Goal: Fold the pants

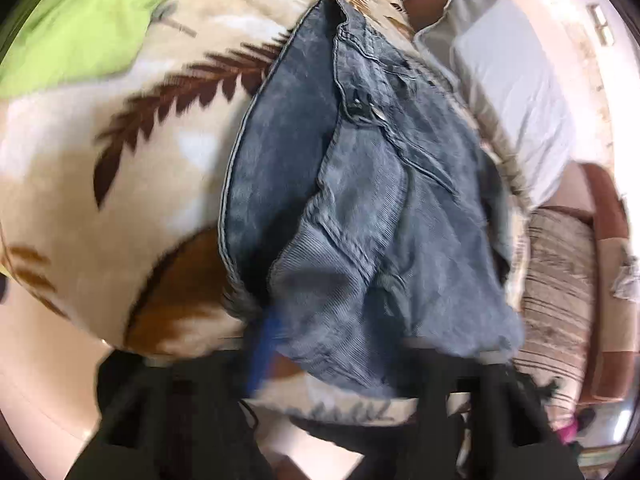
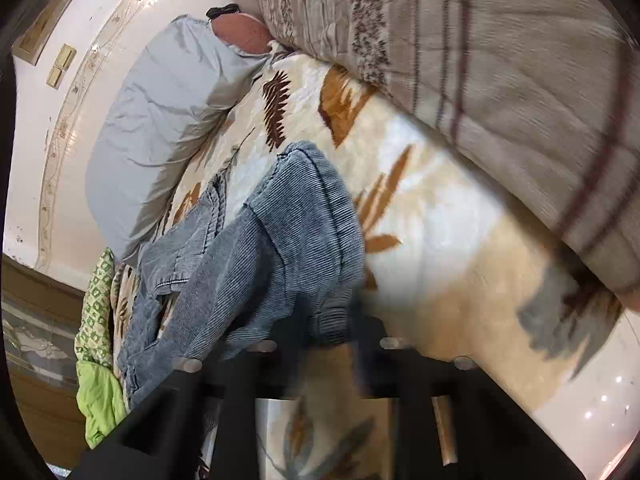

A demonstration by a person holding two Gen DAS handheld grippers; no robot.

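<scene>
The blue-grey denim pants lie partly folded on a cream blanket with brown leaf prints. In the left wrist view my left gripper holds the lower edge of the pants; a blurred blue finger shows at the cloth, which hides the tips. In the right wrist view the pants hang bunched from my right gripper, shut on the ribbed cuff end. Both views are motion-blurred.
A grey pillow lies by the wall, also in the right wrist view. A striped beige quilt is piled beside the blanket. A lime-green cloth lies at the bed's far side.
</scene>
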